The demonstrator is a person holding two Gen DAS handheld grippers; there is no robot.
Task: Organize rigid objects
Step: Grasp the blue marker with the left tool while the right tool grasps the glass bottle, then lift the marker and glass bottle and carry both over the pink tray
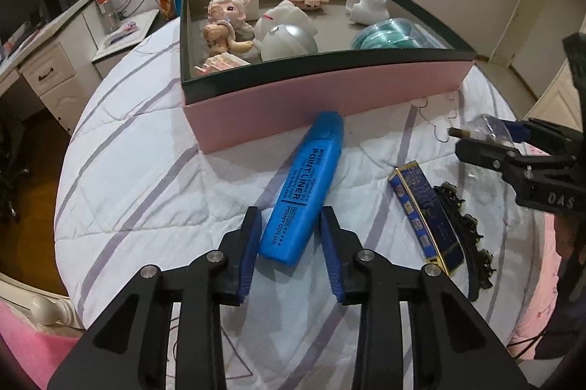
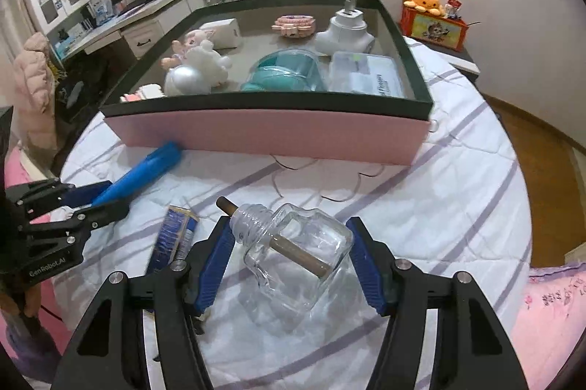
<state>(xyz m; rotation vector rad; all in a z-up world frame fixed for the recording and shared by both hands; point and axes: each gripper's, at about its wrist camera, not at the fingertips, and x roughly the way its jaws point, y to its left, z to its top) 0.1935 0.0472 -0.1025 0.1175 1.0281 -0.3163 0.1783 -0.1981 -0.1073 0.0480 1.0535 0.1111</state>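
**A:** so what's the left gripper point(image 1: 291, 236) doing rn?

**B:** it's squeezing the blue highlighter point(image 1: 304, 186), which is lying on the striped quilt point(image 1: 146, 170) with its cap end touching the pink box point(image 1: 322, 93).

**A:** and the right gripper point(image 2: 289, 258)?

**B:** it's pinching the clear glass bottle point(image 2: 293, 254) on its side, near a dark blue carton point(image 2: 175, 234).

Both claw cameras look steeply down, sharing the pink box point(image 1: 322, 96).

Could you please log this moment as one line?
left gripper: shut on blue highlighter | right gripper: around glass bottle, contact unclear | pink box: behind
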